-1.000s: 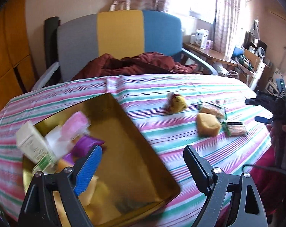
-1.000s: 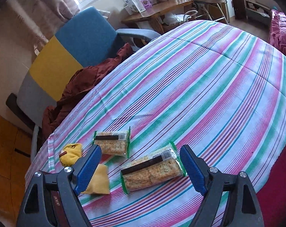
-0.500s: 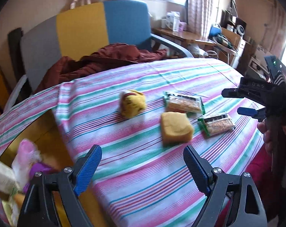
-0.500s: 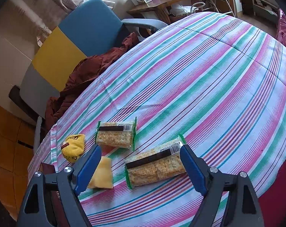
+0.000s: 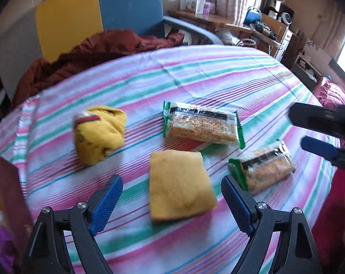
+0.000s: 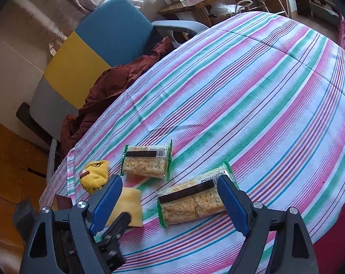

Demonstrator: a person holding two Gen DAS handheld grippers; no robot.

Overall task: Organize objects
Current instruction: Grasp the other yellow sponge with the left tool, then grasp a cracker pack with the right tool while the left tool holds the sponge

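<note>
On the striped tablecloth (image 5: 218,77) lie a flat yellow sponge (image 5: 179,182), a balled yellow sock (image 5: 99,134) and two green-edged cracker packs (image 5: 202,125) (image 5: 263,169). My left gripper (image 5: 171,189) hangs open just above the sponge, which sits between its blue pads without touching them. My right gripper (image 6: 169,182) is open over the nearer cracker pack (image 6: 190,203), pads apart from it. In the right wrist view the other pack (image 6: 147,162), the sock (image 6: 94,178) and the sponge (image 6: 129,203) lie to the left. The right gripper (image 5: 309,132) also shows at the left view's right edge.
A gold-lined box (image 5: 8,194) holding several items stands at the left edge of the cloth. Behind the table is a grey, yellow and blue chair (image 5: 99,11) with a dark red cloth (image 5: 99,52) on it. A cluttered desk (image 5: 218,18) stands at the back right.
My left gripper has swung right, from above the gold box to just over the yellow sponge, and sunk lower. The right gripper has stayed over its cracker pack.
</note>
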